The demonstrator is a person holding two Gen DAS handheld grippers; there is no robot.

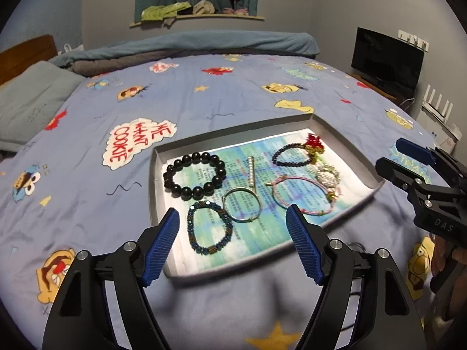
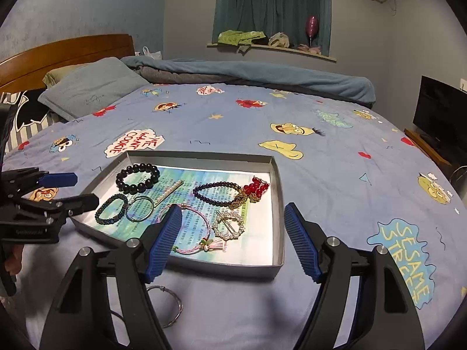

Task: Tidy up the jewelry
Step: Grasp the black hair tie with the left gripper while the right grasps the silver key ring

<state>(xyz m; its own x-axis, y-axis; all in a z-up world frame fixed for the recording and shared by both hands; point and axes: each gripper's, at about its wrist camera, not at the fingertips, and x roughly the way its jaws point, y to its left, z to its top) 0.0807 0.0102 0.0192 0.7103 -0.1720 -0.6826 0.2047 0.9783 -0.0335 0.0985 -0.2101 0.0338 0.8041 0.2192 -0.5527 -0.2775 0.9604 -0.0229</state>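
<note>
A shallow grey tray (image 1: 157, 157) (image 2: 278, 180) lies on the bed and holds several pieces. There is a black bead bracelet (image 1: 195, 175) (image 2: 137, 178), a blue woven bracelet (image 1: 210, 227) (image 2: 111, 208), a silver bangle (image 1: 241, 204) (image 2: 140, 208), a pearl bar clip (image 1: 251, 172), a dark bead bracelet with red beads (image 1: 294, 154) (image 2: 221, 194), a pink cord bracelet (image 1: 303, 195) (image 2: 195, 230) and a pearl ring clip (image 2: 229, 224). A second silver bangle (image 2: 167, 306) lies on the sheet outside the tray. My left gripper (image 1: 232, 218) (image 2: 74, 189) is open and empty over the tray's near edge. My right gripper (image 2: 232, 214) (image 1: 408, 160) is open and empty.
The bed has a blue cartoon-print sheet (image 1: 233, 87). A grey pillow (image 2: 93, 87) and wooden headboard (image 2: 58, 52) are at the far left. A folded blue duvet (image 2: 262, 73) lies along the far side. A black monitor (image 1: 385, 58) stands to the right.
</note>
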